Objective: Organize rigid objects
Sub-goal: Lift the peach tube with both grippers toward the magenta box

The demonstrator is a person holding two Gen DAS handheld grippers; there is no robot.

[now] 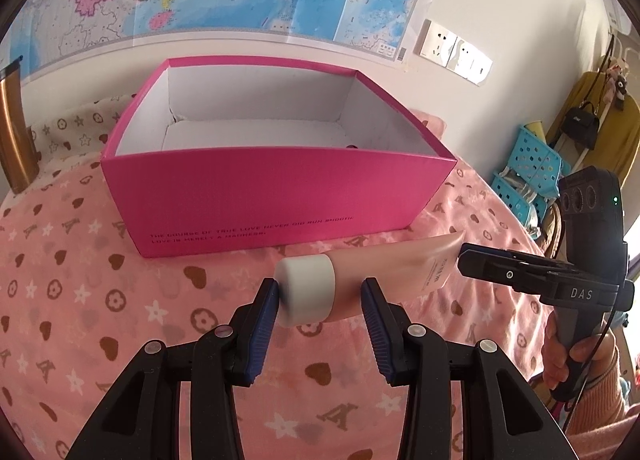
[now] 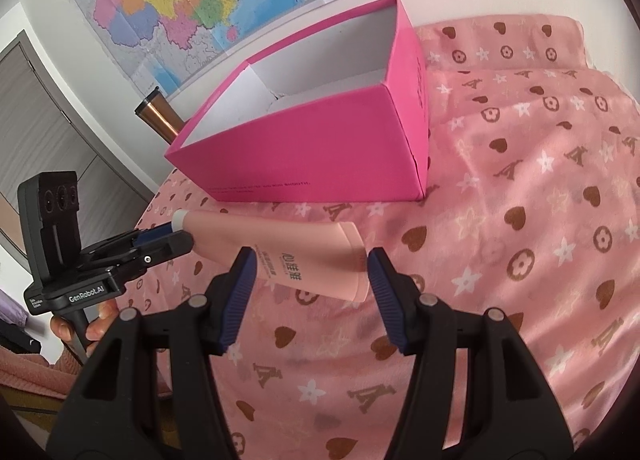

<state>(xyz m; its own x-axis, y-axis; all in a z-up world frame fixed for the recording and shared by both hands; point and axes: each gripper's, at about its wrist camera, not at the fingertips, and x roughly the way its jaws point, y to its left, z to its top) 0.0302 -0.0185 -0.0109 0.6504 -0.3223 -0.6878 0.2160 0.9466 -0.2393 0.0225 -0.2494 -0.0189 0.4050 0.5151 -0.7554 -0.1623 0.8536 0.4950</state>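
Note:
A pink tube with a white cap (image 1: 308, 288) lies on the pink patterned cloth in front of an open magenta box (image 1: 276, 187). My left gripper (image 1: 320, 310) is open with its fingers on either side of the cap end; the left pad touches the cap. In the right wrist view the tube (image 2: 280, 248) lies across, its flat crimped end between my open right gripper (image 2: 310, 280) fingers. The left gripper (image 2: 160, 244) shows there at the cap end. The right gripper (image 1: 476, 260) shows in the left wrist view near the tube's tail. The box (image 2: 320, 147) looks almost empty.
A copper tumbler (image 1: 12, 131) stands left of the box, also in the right wrist view (image 2: 158, 115). A map hangs on the wall behind. Blue plastic baskets (image 1: 528, 167) and hanging bags are off to the right. The pink cloth (image 2: 520, 179) covers the table.

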